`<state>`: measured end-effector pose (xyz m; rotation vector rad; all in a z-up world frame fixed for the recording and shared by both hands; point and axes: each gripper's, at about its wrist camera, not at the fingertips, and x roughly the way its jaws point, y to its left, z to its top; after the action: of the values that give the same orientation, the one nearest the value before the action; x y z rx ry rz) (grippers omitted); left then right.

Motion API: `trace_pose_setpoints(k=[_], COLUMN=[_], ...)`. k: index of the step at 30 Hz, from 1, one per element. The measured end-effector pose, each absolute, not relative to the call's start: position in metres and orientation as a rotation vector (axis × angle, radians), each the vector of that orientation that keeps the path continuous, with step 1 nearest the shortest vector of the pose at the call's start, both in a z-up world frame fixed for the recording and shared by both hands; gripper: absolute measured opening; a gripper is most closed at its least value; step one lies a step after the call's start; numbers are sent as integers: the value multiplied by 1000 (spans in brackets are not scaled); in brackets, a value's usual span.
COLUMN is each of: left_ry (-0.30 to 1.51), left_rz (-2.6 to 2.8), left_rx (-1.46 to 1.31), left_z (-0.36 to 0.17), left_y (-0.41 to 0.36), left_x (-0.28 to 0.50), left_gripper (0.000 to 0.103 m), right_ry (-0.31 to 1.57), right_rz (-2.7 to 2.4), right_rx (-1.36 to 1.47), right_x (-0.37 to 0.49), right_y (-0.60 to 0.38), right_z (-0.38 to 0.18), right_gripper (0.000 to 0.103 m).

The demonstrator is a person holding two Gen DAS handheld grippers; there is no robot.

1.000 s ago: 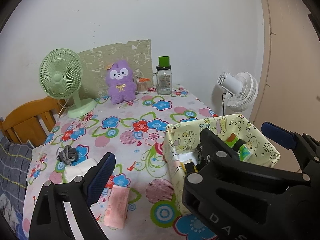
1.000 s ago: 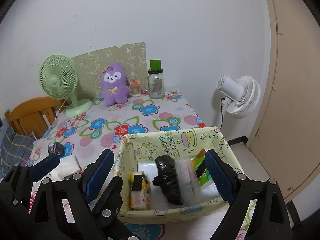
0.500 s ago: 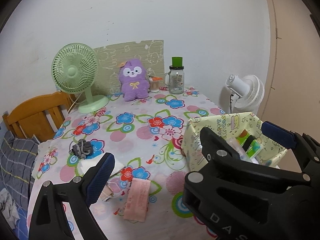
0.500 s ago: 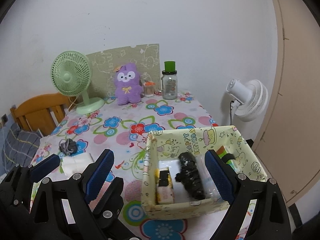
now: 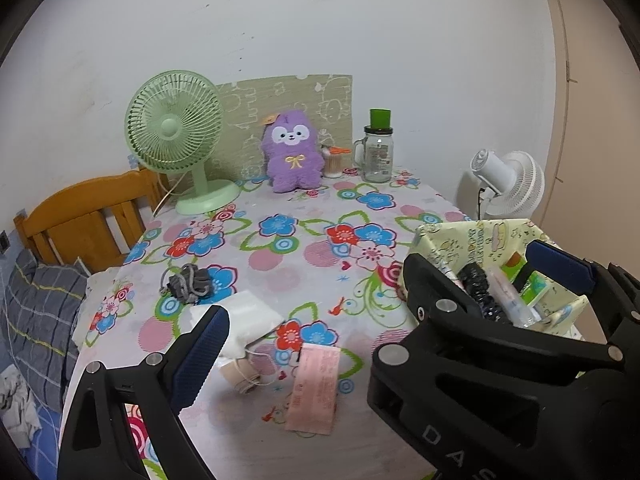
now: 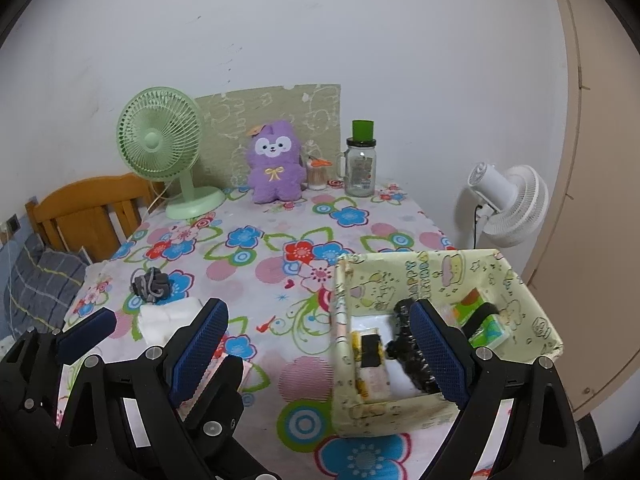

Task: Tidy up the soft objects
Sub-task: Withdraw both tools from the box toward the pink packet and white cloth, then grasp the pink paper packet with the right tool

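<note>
Two black tongs with blue ribbed pads, both spread wide and released, nothing between their pads. Right tongs [image 6: 320,350] hover over the near right of the desk [image 6: 280,240], one pad above the box; left tongs [image 5: 380,300] hover over the near left, above the loose soft items. Desk: one, covered in a glossy floral cloth of blue, red and pink blooms. Box [image 6: 440,276]: one, rectangular, pale yellow cartoon-print, open-topped, at the near right corner; it holds a crinkled black bag [image 6: 408,344], a yellow-and-black packet and green cartons. Soft items on the near left of the desk: one grey knotted cloth bundle [image 5: 188,282], one white folded pad [image 5: 244,316], one pink flat rectangular packet [image 5: 314,388], one small beige roll with string [image 5: 240,376]. Far edge: one purple plush toy [image 5: 294,152], upright against a patterned board; one green mesh fan [image 5: 176,136]; one clear jar with green cap [image 5: 378,148]. Beyond the desk, right: one white fan [image 5: 508,184].
</note>
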<state>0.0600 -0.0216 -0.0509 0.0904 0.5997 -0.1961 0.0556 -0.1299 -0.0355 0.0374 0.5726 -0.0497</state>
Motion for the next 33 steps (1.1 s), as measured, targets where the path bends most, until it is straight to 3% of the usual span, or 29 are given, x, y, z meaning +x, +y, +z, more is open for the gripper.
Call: trace_pose_setpoints(k=[33], left_ry=[679], left_rz=[-155], left_rx=[77], left_z=[-101], left_y=[39], left_x=[77], left_gripper=[96], right_ry=[672], right_rz=[73], right_rx=[54], right_x=[81], right_y=[-66], right_z=[-91], right_gripper=[94])
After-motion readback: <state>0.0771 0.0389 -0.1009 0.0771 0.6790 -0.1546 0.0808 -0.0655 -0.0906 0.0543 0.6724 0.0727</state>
